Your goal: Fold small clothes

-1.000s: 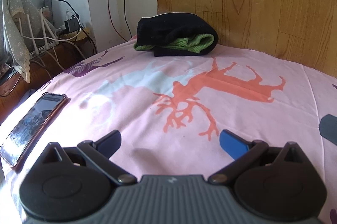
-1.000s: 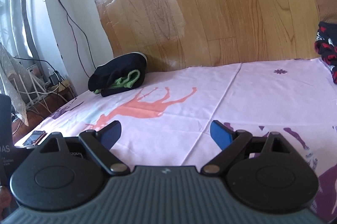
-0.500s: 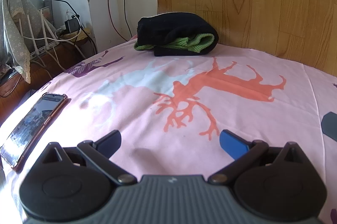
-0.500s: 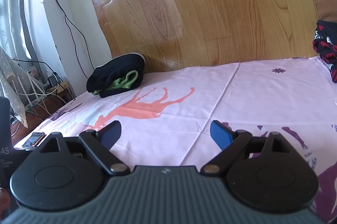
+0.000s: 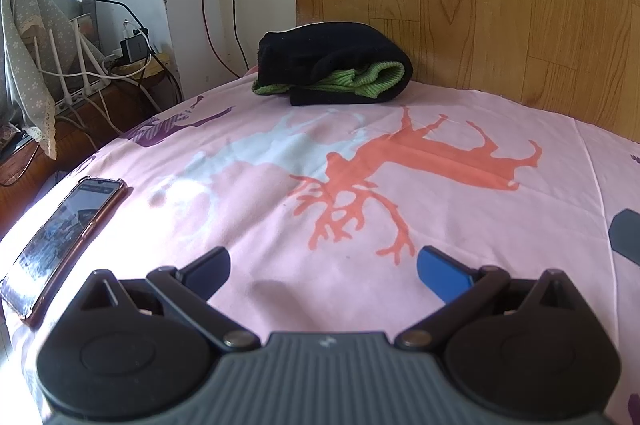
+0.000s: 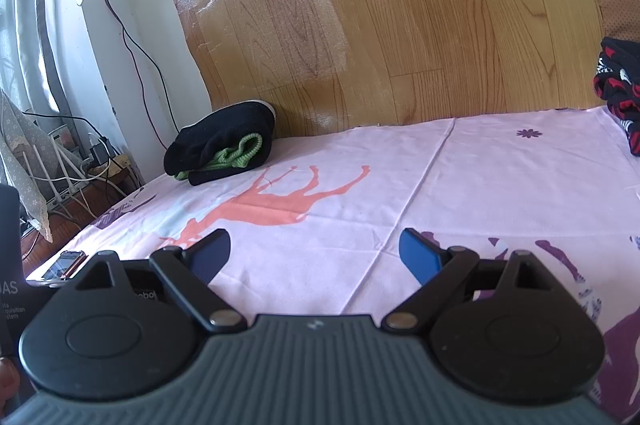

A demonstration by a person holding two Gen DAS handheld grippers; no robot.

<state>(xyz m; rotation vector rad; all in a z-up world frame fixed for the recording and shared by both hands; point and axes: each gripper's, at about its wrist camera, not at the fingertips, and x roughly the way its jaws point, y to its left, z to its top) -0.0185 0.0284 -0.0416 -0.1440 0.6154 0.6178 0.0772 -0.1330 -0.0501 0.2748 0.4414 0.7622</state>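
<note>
Folded black garment with green knit lining (image 5: 332, 65) sits at far edge of the bed, on pink deer-print sheet (image 5: 460, 225), against the wood-grain panel (image 5: 480, 5). Left gripper (image 5: 323, 267) and right gripper (image 6: 314, 251) both hover low over the sheet well short of it, jaws spread wide, holding nothing. Smartphone (image 5: 64, 237) lies screen-up at sheet's left edge; red-and-black patterned clothing (image 6: 620, 93) at far right.

I count two grippers, the left gripper (image 5: 323, 267) and the right gripper (image 6: 315, 251), each with two blue fingers; one folded black-and-green garment (image 5: 334, 63); one black-and-red garment (image 6: 620, 101) at the far right; one phone (image 5: 66, 243); one pink bed sheet (image 5: 460, 225).
</note>
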